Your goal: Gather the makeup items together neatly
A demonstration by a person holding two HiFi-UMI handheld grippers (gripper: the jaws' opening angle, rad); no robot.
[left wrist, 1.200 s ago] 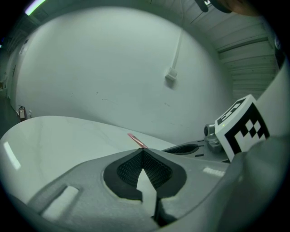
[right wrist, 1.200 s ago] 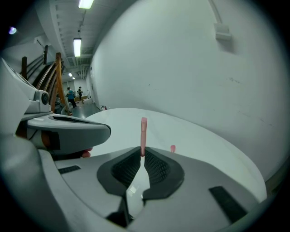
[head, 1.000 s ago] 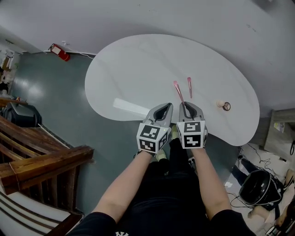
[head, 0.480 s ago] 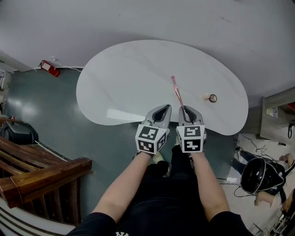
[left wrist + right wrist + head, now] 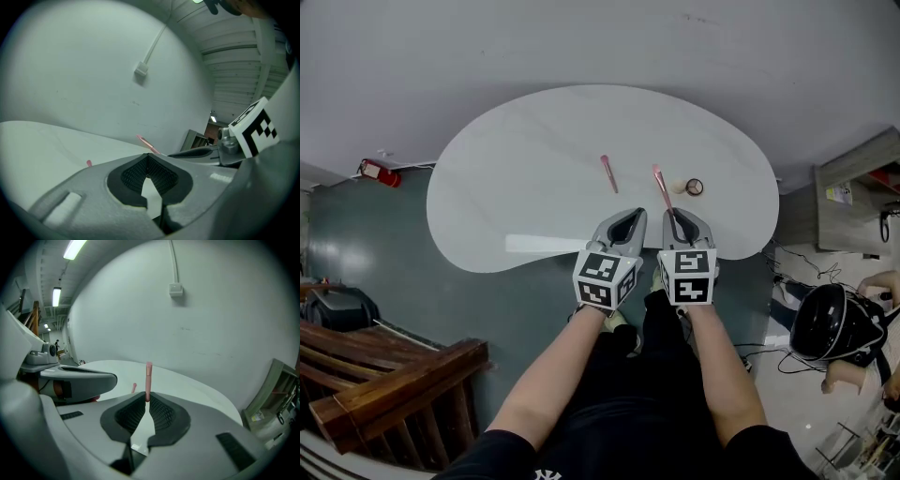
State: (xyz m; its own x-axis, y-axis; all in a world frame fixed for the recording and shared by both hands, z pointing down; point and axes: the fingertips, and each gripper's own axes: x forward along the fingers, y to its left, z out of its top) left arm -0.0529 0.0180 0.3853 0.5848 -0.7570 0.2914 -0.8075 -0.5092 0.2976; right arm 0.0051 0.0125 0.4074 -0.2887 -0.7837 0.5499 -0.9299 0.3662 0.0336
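On the white curved table (image 5: 525, 150) a pink makeup stick (image 5: 608, 173) lies flat near the middle. A second pink stick (image 5: 662, 187) juts forward from my right gripper (image 5: 674, 217), which is shut on its near end; the right gripper view shows it upright between the pads (image 5: 148, 378). Its far tip hangs close to a small beige round item (image 5: 679, 187) and a dark ring-shaped item (image 5: 695, 187). My left gripper (image 5: 630, 217) is close beside the right one at the table's near edge, shut with nothing in it.
A red fire extinguisher (image 5: 373, 172) lies on the floor to the left. Wooden stair rails (image 5: 384, 375) fill the lower left. A black helmet (image 5: 823, 323) and cables sit on the floor at the right, beside a grey cabinet (image 5: 853, 183).
Both grippers have shifted right along the table with the held stick. It has passed the lying stick, which is now to its left, and its tip is now near the round items.
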